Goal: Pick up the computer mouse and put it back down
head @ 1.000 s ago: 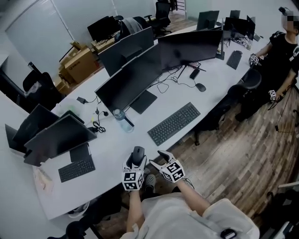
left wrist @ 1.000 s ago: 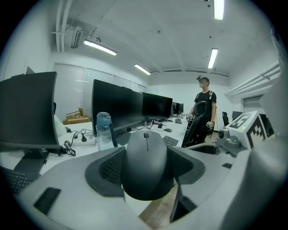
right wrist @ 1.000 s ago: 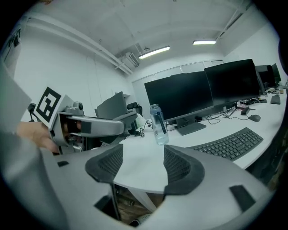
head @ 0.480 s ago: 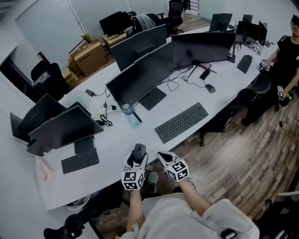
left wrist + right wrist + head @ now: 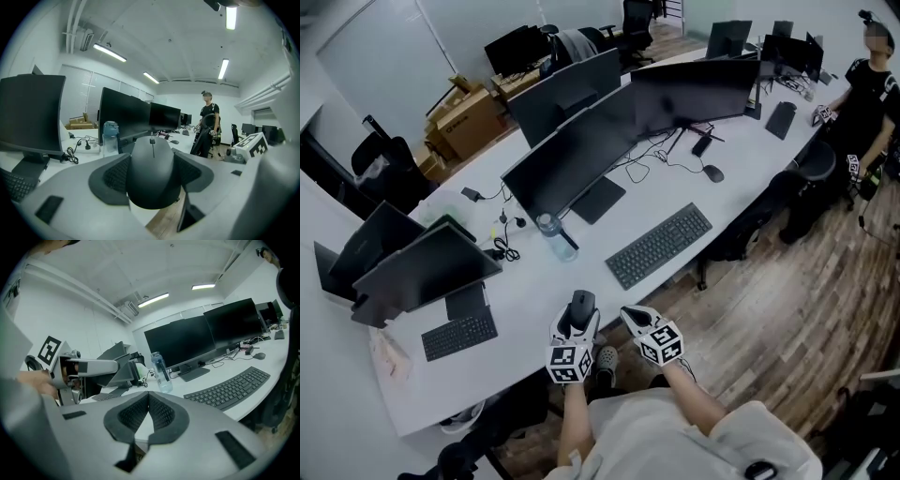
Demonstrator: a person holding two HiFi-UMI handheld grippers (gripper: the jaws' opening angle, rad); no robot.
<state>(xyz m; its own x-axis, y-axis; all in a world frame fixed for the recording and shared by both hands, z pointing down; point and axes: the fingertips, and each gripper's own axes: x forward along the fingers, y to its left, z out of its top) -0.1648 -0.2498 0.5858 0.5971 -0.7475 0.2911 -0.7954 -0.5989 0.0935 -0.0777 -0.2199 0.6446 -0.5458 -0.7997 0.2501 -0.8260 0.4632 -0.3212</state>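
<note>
White table (image 5: 534, 281) runs from the lower left of the head view to the upper right, with wood floor (image 5: 769, 319) along its right side. At the table's near edge, low in the middle of the frame, my left gripper (image 5: 579, 321) has the mouse (image 5: 580, 303). In the left gripper view the fingers (image 5: 115, 173) press on both sides of the mouse, which fills the centre of that frame with its wheel pointing away from me. Table edge and floor show under it, and I cannot tell whether the mouse rests on the table or hangs just above it. My right gripper (image 5: 630, 315) is just beside the left one, to its right and apart from it. Its fingers (image 5: 164, 416) are pressed together with nothing between them. Beyond the mouse, toward the middle of the frame, a clear bottle (image 5: 549, 232) stands upright, and a dark keyboard (image 5: 659, 246) lies to its right. Behind both stands a row of dark monitors (image 5: 581, 150). A smaller keyboard (image 5: 459, 335) lies at the lower left. A person (image 5: 867, 84) stands at the table's far end, upper right.
</note>
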